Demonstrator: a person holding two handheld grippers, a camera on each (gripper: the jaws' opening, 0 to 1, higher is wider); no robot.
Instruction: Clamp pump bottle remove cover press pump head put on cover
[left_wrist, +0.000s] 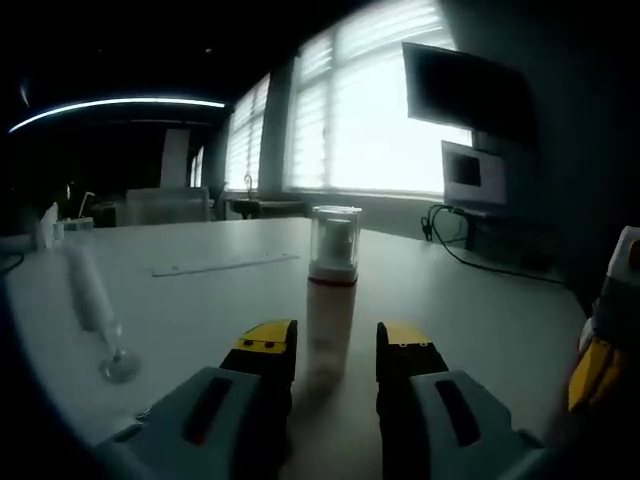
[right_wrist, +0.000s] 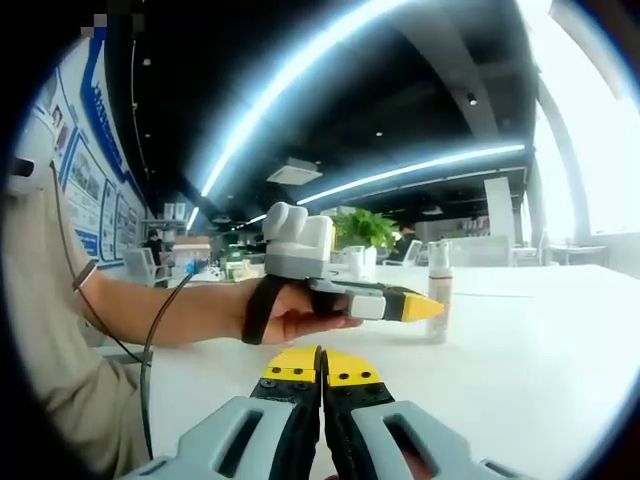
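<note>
Left gripper view has the pump bottle (left_wrist: 331, 295) upright on the tabletop (left_wrist: 200, 310), straight ahead between the open left tongs (left_wrist: 336, 350), not yet clamped, its clear cover (left_wrist: 334, 238) on. Right tongs (right_wrist: 321, 367) are closed and empty, well off to the side, so the left sits nearer.

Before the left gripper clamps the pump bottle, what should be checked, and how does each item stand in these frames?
1. Pump bottle upright on the table: ok.
2. Clear cover on the bottle: ok, not yet removed.
3. Left gripper open with the bottle body between its jaws: ok.
4. Jaws touching the bottle: cannot tell.
5. Right gripper ready to take the cover: not ok, jaws shut and off to the side of the bottle.
6. Lying tube clear of the bottle: ok.
</note>
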